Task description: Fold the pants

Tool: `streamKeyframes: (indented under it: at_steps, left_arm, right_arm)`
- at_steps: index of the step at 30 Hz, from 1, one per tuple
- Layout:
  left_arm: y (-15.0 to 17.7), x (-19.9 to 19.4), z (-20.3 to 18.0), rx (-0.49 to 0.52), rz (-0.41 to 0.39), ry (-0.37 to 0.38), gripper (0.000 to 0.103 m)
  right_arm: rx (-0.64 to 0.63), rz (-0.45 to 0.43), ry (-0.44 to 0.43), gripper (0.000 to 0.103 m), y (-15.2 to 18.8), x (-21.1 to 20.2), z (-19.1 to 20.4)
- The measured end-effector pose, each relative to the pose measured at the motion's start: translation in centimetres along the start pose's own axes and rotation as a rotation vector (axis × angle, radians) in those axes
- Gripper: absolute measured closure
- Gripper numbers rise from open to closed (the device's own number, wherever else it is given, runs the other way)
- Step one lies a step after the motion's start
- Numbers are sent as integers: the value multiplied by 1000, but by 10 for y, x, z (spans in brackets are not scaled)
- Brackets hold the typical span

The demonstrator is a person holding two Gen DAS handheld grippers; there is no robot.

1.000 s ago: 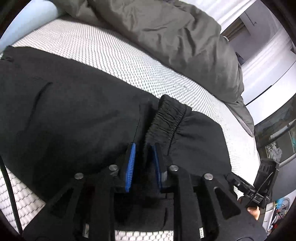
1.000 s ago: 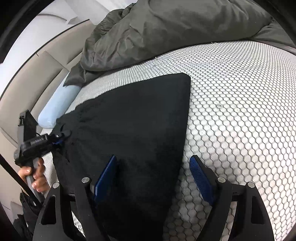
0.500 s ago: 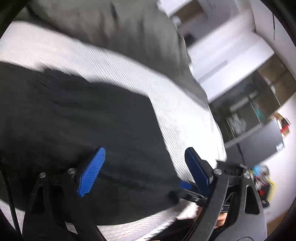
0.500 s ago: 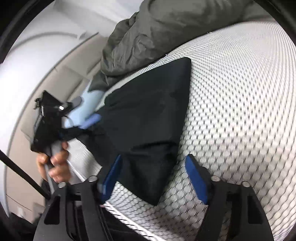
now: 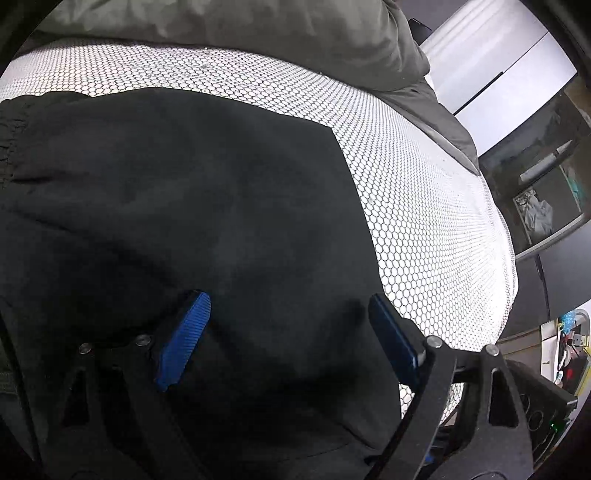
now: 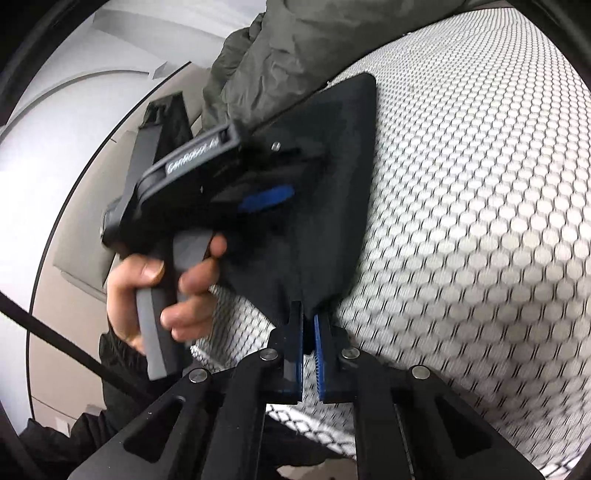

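Left wrist view: black pants [image 5: 207, 206], folded, lie flat on white honeycomb-pattern mattress [image 5: 424, 206]; elastic waistband at far left edge; straight folded edge runs down the right side. Left gripper [image 5: 291, 339] over the pants' near part, jaws spread wide, blue pads [image 5: 183, 339] apart, nothing clamped btwn them. Grey duvet [image 5: 258, 33] bunched at far side of bed; dark shelving [image 5: 543, 192] beyond mattress edge at right. Right wrist view: right gripper [image 6: 308, 325] closed down on near corner of pants [image 6: 325, 199], 2 blue pads [image 6: 320, 362] nearly meeting, cloth pinched btwn tips. Left gripper [image 6: 266, 195], blurred, sits over pants at left, held by person's hand [image 6: 155, 288]. Duvet [image 6: 295, 48] at top; mattress [image 6: 480, 221] fills right.
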State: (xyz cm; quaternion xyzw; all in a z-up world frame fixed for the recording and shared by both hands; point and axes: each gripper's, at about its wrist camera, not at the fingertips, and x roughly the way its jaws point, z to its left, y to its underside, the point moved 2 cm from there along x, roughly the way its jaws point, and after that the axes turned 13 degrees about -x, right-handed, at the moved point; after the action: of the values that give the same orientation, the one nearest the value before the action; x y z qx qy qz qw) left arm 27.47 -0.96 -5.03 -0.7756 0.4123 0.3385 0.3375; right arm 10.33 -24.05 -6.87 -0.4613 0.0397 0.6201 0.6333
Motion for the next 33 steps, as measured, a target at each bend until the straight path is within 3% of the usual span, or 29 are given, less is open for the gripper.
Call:
streamKeyframes:
  at_steps: [3, 5, 6, 7, 10, 11, 12, 18, 19, 21, 25, 27, 29, 31, 33]
  left_arm:
    - [2, -9, 6, 5, 17, 27, 17]
    - [4, -19, 12, 18, 32, 43, 17]
    - [6, -27, 15, 30, 34, 53, 17]
    - [9, -37, 20, 51, 31, 62, 17]
    - [27, -62, 23, 142, 23, 84, 17]
    - [34, -67, 22, 177, 10, 60, 12]
    - [42, -70, 22, 208, -13, 5, 1]
    - [59, -72, 26, 269, -48, -72, 1]
    - [62, -78, 33, 268, -49, -69, 1]
    - [63, -82, 36, 265, -56, -70, 1]
    - [72, -88, 43, 266, -54, -50, 1]
    - [80, -94, 45, 272, -51, -44, 1]
    - [89, -98, 43, 277, -44, -50, 1]
    - [89, -95, 44, 275, -35, -56, 1]
    - [88, -93, 44, 269, -32, -55, 1]
  right_arm:
    - [-27, 20, 48, 94, 1, -8, 3]
    - [-72, -1, 118, 74, -4, -21, 8]
    - [-94, -18, 153, 53, -8, -28, 10]
    - [-112, -43, 178, 39, -14, -33, 12]
    - [-148, -71, 245, 30, -33, -39, 11]
    - [-158, -70, 263, 29, -43, -37, 8]
    - [-169, -64, 275, 29, -52, -31, 5]
    - [-86, -11, 263, 32, -98, 16, -34]
    - [-64, -2, 228, 44, -101, 24, -40]
    - [-15, 1, 150, 53, -103, 39, -44]
    - [52, 2, 50, 53, -111, 51, -52]
    - [64, 8, 40, 53, -113, 58, -51]
    - [37, 9, 54, 66, -116, 63, -46]
    - [-29, 15, 78, 89, -116, 64, -34]
    - [-80, 17, 115, 91, -113, 60, -24]
